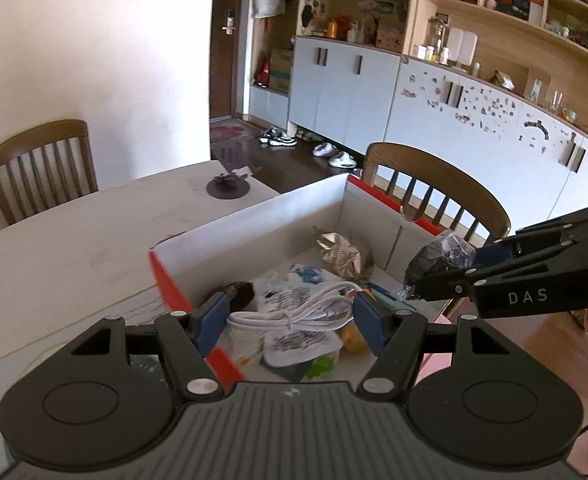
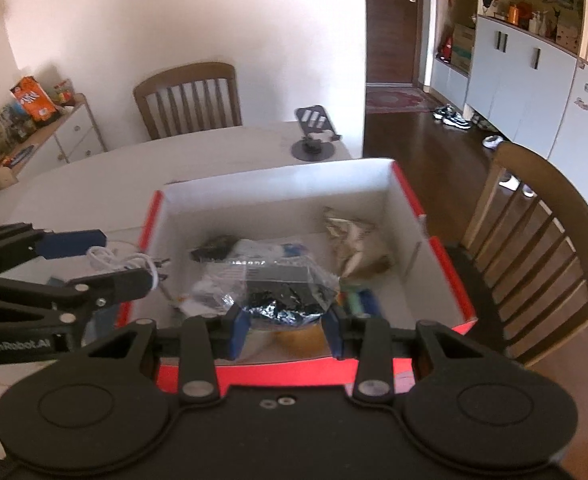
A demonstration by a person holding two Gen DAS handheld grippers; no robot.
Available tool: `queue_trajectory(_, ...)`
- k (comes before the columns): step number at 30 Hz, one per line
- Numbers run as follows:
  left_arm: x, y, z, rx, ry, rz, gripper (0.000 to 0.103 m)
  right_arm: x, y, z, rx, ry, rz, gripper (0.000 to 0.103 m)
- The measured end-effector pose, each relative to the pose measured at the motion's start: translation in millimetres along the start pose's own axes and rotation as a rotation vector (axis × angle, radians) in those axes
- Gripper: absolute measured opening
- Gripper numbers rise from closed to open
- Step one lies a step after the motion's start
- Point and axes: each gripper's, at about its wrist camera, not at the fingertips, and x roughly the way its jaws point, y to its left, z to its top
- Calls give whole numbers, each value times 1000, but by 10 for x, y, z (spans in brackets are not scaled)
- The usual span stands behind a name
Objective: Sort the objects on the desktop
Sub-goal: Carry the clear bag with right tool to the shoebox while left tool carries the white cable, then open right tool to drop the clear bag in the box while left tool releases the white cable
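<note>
Judging by the full box (image 2: 446, 276), you're nearly done: left gripper (image 1: 289, 320) clamps the white cable (image 1: 294, 316), right gripper (image 2: 285, 320) grips a clear bag (image 2: 281, 292), both undropped.

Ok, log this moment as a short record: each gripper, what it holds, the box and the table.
left gripper: shut on white cable, over the box's near-left edge
right gripper: shut on clear bag with dark contents, above the box
box: red outside, white inside, open top; holds gold foil packet and other packets
table: pale; dark phone stand beyond box
</note>
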Motion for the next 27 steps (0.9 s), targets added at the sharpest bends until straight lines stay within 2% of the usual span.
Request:
queue_trajectory(15,531,-171,181,67,86,-31,68,418,-429,80,-119,113,-63,37)
queue_trajectory(20,697,-162,231,95,108,-21,68,624,-446,103,-226,176,-52,37)
queue_trajectory(27,896,-152,258,114,137,1,68,860,-487,162,-262,240,-44,37)
